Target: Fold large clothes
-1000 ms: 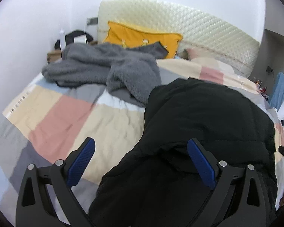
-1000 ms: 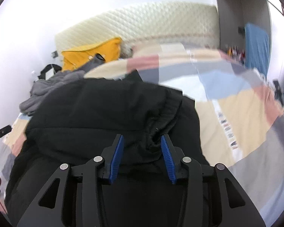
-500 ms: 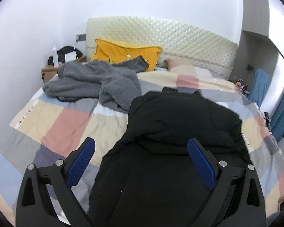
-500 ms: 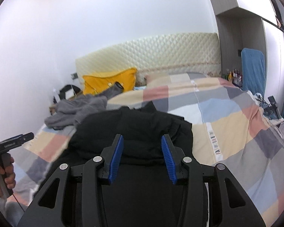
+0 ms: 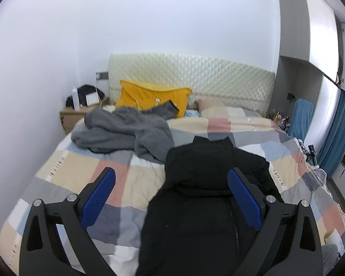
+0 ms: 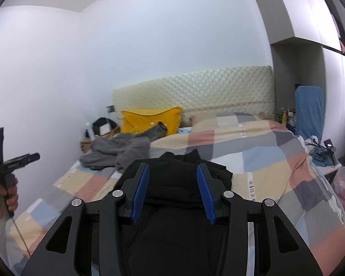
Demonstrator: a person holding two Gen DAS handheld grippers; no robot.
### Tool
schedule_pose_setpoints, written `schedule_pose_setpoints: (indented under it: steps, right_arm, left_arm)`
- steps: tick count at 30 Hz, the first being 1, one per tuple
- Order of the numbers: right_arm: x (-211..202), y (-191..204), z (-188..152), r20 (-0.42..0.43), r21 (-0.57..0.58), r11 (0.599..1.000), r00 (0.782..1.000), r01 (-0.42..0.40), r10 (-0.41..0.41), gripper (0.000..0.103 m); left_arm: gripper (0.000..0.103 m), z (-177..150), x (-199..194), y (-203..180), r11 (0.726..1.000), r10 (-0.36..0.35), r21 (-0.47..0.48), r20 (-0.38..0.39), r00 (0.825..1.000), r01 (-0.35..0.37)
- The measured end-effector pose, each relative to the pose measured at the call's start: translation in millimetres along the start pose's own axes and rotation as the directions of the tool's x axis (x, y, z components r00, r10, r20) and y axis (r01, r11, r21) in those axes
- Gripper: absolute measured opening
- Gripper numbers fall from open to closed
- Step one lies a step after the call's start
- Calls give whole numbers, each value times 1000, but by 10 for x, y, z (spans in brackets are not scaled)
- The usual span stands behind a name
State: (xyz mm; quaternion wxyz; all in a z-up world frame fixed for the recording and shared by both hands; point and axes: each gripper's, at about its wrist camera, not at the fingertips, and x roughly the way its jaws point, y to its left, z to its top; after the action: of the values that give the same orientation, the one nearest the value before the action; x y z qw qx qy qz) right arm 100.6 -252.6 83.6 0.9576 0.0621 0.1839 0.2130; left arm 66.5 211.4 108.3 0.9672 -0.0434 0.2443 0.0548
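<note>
A large black jacket [image 5: 204, 184] lies on the checked bedspread [image 5: 85, 168], its upper part folded down over its body. It also shows in the right wrist view [image 6: 172, 177]. My left gripper [image 5: 172, 195] is wide open and empty, held above the jacket's lower part. My right gripper [image 6: 172, 184] is open and empty, raised above the jacket, with black fabric visible between and below its blue pads [image 6: 140, 188].
A grey fleece garment [image 5: 126, 131] is bunched at the far left of the bed, a yellow pillow [image 5: 151, 99] behind it against the quilted headboard [image 5: 195, 78]. A nightstand [image 5: 80, 112] stands far left. A blue chair [image 5: 301, 117] and clutter stand right.
Both grippers have lifted up and back from the jacket. The right gripper, earlier narrowed around a fold of black fabric, has opened and let it go.
</note>
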Motion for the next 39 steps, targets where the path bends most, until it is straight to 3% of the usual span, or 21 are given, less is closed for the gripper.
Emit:
schedule_pose_setpoints:
  steps: [6,12,18,21,24,27,30,34,37,39]
  right_arm:
    - [-331,-255,60,-61,-20,999,997,-42,40,41]
    - [-363,-818,-237,-165,32,999,986,0,5,41]
    - [-9,-1313,-897,-297,192,981,953,-4,62,43]
    - [185,-1410,-1267,-354,251,968,928,-27,117,60]
    - [411,-1508,-1659,-404,331,942,895,-52,191,60]
    - [618,-1601,-2020,-450,387,921,864,-39,226,62]
    - [806,-1728,-2351,-488,464,886,830,-17,272,69]
    - [975,-1804,-2630,-513,522,853,794,-15,327,75]
    - [1123,-1817,-2810,-531,554,832,771,2,352,76]
    - [1199,-1787,-2893,-541,567,823,756,4,369,76]
  left_arm:
    - [98,80,-303,454,998,-50,-53,-54,997,47]
    - [98,-301,-18,813,988,-101,-134,-173,980,78]
    - [98,-923,571,957,949,-253,-262,-309,917,174]
    - [98,-1207,820,924,925,-325,-314,-353,877,216]
    - [98,-1599,1137,896,879,-416,-405,-397,818,251]
    - [97,-1899,1390,919,841,-472,-477,-421,774,253]
    - [97,-2249,1637,958,781,-543,-573,-427,723,249]
    - [97,-2483,1777,1030,759,-557,-611,-430,711,225]
    - [92,-2602,1843,1109,717,-601,-655,-405,690,240]
    - [88,-2630,1859,1149,716,-600,-656,-406,690,237]
